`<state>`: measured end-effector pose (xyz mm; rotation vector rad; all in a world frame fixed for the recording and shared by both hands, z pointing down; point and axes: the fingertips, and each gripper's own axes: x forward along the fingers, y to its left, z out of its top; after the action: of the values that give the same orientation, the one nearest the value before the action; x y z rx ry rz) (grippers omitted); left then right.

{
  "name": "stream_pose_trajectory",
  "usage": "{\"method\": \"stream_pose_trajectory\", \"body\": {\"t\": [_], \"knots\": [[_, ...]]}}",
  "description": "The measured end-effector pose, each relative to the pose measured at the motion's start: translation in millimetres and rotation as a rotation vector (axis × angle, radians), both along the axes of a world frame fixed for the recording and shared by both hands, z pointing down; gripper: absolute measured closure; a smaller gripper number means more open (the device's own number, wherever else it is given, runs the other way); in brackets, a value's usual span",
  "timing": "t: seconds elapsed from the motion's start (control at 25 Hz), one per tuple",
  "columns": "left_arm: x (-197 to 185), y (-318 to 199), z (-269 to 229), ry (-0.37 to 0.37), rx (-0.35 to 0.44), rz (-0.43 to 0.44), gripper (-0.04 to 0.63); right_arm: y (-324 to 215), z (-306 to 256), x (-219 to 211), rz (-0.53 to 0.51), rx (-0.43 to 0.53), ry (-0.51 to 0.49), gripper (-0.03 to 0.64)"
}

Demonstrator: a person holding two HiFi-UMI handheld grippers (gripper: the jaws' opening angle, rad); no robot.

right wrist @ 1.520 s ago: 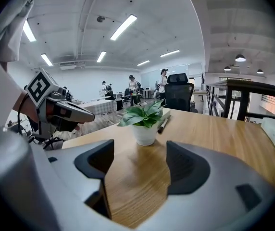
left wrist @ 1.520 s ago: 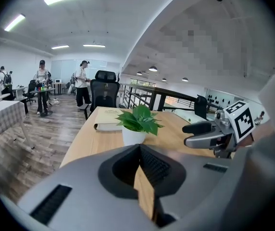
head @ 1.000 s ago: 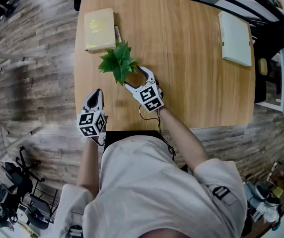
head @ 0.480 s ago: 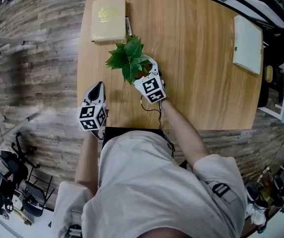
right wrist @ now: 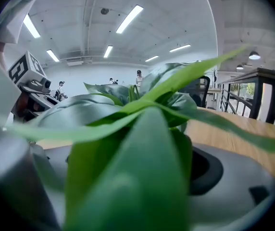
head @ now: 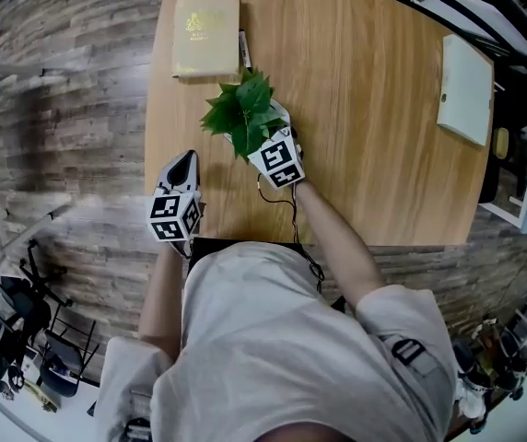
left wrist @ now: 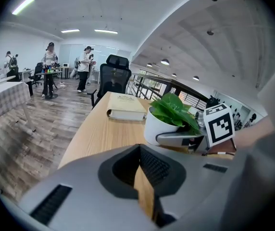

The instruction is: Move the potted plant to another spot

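Free: table (head: pixel 374 155) middle and right side open, wide lane | Blocked: book (head: pixel 205 34) just behind potted plant (head: pixel 243 113), far left | white notebook (head: pixel 466 88) at right edge | left gripper (head: pixel 184 162) hovers over near-left corner

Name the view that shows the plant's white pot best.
The left gripper view: it shows the white pot side-on, standing on the table. In the head view the leaves cover nearly all of it from above. The right gripper view is filled with blurred leaves; no pot shows there.

Left hand-held gripper (left wrist: pixel 140 153) jaws together, empty; potted plant (left wrist: pixel 162 124) on table (left wrist: pixel 94 138), book (left wrist: pixel 125 108) behind.
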<state>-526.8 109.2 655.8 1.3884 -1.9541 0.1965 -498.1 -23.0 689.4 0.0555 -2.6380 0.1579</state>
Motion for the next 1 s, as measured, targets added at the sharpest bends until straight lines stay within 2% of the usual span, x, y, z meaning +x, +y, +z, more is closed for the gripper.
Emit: {"method": "stream_pose_trajectory", "body": {"t": [0.12,0.4,1.0], "knots": [[0,-3,1,0.005,0.000,0.006,0.583,-2,0,-3,-0.007,0.017,0.004,0.141],[1,-10,2,0.004,-0.001,0.015,0.583,2,-3,0,-0.014,-0.008,-0.011,0.155],[2,-9,-16,-0.047,0.029,0.011,0.583,10,-32,13,0.013,-0.017,-0.088,0.160]]}}
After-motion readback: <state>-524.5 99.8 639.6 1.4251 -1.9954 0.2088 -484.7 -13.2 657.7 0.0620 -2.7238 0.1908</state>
